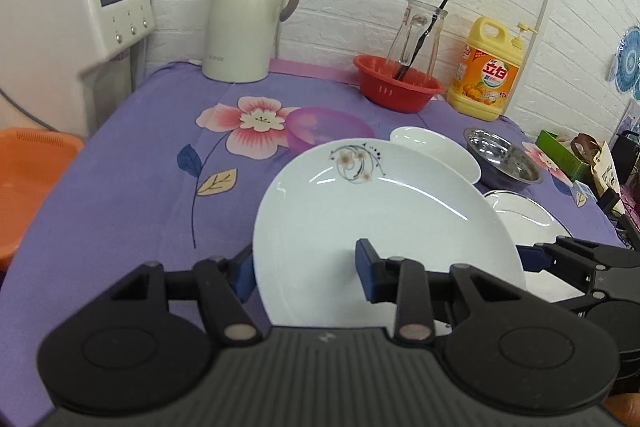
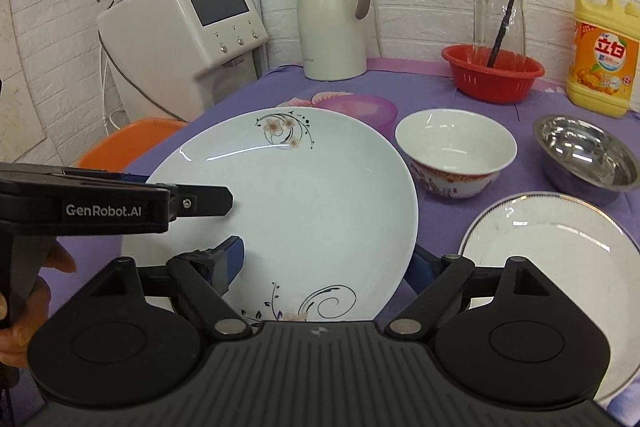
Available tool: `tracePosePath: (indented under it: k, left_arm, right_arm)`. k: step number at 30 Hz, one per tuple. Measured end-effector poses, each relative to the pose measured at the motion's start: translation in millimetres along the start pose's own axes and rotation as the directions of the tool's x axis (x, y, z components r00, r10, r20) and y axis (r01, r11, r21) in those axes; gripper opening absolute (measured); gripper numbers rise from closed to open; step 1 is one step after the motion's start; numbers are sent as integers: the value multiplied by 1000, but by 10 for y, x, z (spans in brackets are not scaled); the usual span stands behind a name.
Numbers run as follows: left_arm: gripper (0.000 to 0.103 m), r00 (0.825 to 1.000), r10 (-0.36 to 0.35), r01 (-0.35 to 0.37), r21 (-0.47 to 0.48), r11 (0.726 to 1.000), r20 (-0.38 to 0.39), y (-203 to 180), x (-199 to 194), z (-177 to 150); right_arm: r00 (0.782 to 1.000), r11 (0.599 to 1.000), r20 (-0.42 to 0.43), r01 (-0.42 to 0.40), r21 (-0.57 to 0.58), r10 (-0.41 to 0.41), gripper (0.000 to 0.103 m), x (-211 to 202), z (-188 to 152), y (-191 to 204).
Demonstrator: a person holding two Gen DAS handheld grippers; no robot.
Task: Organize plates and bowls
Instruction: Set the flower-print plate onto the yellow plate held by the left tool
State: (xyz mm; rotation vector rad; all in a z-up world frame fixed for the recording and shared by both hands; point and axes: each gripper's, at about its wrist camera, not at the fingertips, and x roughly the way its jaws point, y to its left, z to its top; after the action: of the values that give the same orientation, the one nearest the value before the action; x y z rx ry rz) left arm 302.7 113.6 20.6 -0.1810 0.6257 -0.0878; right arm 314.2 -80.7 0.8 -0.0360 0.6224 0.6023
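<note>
A large white plate with flower prints (image 1: 360, 211) (image 2: 304, 203) lies tilted above the purple tablecloth. My left gripper (image 1: 306, 273) is shut on its left rim, one finger above and one below. My right gripper (image 2: 324, 267) is shut on its near right rim the same way. To the right lie a gold-rimmed white plate (image 2: 560, 251) (image 1: 524, 215), a white bowl with red pattern (image 2: 456, 151) (image 1: 436, 147), a steel bowl (image 2: 588, 151) (image 1: 504, 155) and, behind, a purple bowl (image 2: 360, 107) (image 1: 324, 127).
A red basket (image 2: 492, 71) holds a glass jar (image 2: 498, 11). A yellow detergent bottle (image 2: 604, 51) stands at back right, a white thermos jug (image 2: 332, 15) at the back, a water dispenser (image 2: 180, 39) at left, an orange basin (image 1: 32, 183) beside the table.
</note>
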Motion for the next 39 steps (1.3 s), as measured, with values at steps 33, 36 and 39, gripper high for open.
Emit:
tracePosePath:
  k: [33,36,39]
  left_arm:
    - [96,988,76,-75,-11,997,135,-220,-992,-726]
    - [97,991,41,-40,-8,999,127,-304,-940,-557]
    - [99,993,1,-2,8,1000,121,-444,-850,-447]
  right_arm:
    - [995,978,93,27,207,-47,103,-989,-856,-32]
    - [993,967,98,39,251,-66,103,-996,-811,-202]
    - [987,956,112,84,281,-119,103,-1035,-795,-398]
